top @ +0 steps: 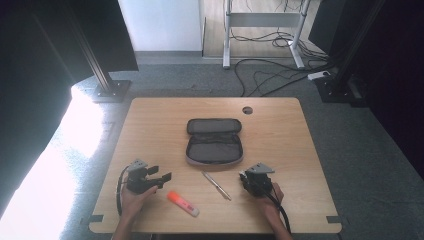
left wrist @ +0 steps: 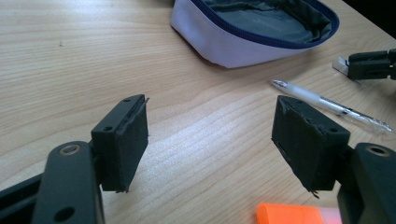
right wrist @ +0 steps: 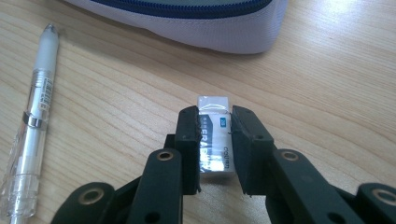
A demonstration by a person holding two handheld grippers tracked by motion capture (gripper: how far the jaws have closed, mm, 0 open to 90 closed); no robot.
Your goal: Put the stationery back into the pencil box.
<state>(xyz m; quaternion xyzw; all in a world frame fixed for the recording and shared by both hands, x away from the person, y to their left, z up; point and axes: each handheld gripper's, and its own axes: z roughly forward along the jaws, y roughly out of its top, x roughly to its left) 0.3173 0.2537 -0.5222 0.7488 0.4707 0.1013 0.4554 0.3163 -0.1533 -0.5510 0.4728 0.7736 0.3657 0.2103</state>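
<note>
The right tongs [right wrist: 215,128] sit low on the counter [top: 150,120], closed on an eraser [right wrist: 215,140] that lies flat on the wood; both pads touch its sides. The eraser is just in front of the open pouch [top: 214,141], with a pen [right wrist: 32,130] to its left in the right gripper view. The left tongs [left wrist: 210,135] stand wide open with nothing between them, above bare wood. An orange marker [top: 183,203] lies near them, between the two hands.

Harsh glare whitens the floor [top: 45,165] at left; dark corners; the gripper views are sharp.
</note>
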